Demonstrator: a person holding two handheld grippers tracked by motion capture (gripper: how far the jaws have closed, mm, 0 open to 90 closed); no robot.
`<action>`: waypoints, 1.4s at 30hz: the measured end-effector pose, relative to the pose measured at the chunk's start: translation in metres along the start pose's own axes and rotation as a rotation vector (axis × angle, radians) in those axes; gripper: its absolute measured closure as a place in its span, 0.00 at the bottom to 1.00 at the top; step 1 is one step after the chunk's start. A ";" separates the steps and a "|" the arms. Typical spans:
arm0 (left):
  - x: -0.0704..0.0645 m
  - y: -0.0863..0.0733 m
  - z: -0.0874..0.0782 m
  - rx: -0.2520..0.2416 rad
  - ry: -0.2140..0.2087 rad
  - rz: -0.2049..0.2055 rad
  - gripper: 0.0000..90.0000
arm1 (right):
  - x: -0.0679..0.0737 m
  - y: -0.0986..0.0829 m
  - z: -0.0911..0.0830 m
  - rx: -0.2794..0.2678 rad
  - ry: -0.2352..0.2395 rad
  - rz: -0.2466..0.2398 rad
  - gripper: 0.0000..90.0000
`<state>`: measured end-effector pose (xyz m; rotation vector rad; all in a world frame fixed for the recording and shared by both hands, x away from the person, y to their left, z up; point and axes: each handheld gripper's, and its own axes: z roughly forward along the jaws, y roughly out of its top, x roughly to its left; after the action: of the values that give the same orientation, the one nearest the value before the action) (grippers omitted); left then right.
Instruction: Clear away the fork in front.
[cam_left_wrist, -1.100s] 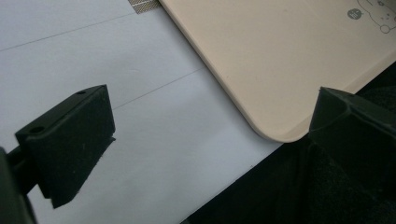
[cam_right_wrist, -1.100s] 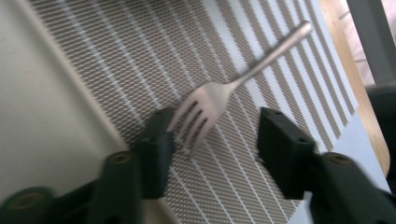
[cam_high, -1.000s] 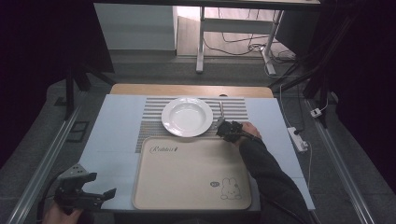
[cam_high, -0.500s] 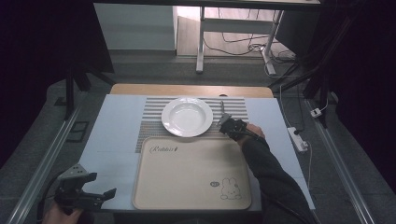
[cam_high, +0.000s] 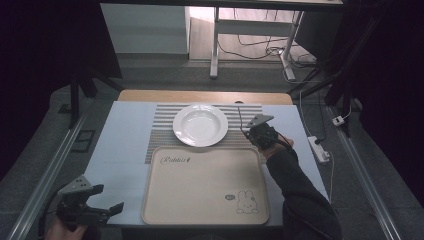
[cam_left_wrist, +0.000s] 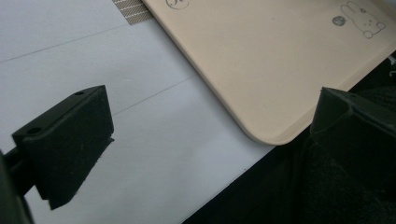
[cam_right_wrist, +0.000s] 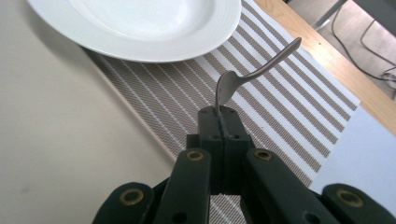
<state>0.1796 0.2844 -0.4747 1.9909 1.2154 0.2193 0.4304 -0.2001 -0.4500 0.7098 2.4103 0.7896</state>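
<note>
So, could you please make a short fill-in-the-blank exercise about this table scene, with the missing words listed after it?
1. The right gripper is shut on a metal ____.
2. The white plate rests on the ____ placemat.
3. The beige tray has a small ____ drawn near one corner.
4. The left gripper has its jaws ____ and holds nothing.

Missing words: spoon; striped; rabbit; open

Right claw sits just right of the white plate, above the beige tray's far right corner. Left claw, jaws apart, hovers left of the tray's near corner.
</note>
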 end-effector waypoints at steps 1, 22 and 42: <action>0.000 0.000 0.000 -0.003 -0.005 0.001 0.00 | 0.000 -0.001 -0.003 -0.008 0.009 0.005 1.00; -0.010 0.012 0.008 -0.070 -0.108 0.136 0.00 | 0.037 -0.022 -0.069 -0.161 0.214 0.077 1.00; -0.021 0.058 0.051 -0.013 -0.275 0.283 0.00 | 0.089 -0.038 -0.106 -0.229 0.451 0.049 1.00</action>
<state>0.2334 0.2264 -0.4644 2.0977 0.7574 0.0883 0.2895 -0.2129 -0.4255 0.5449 2.6336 1.3414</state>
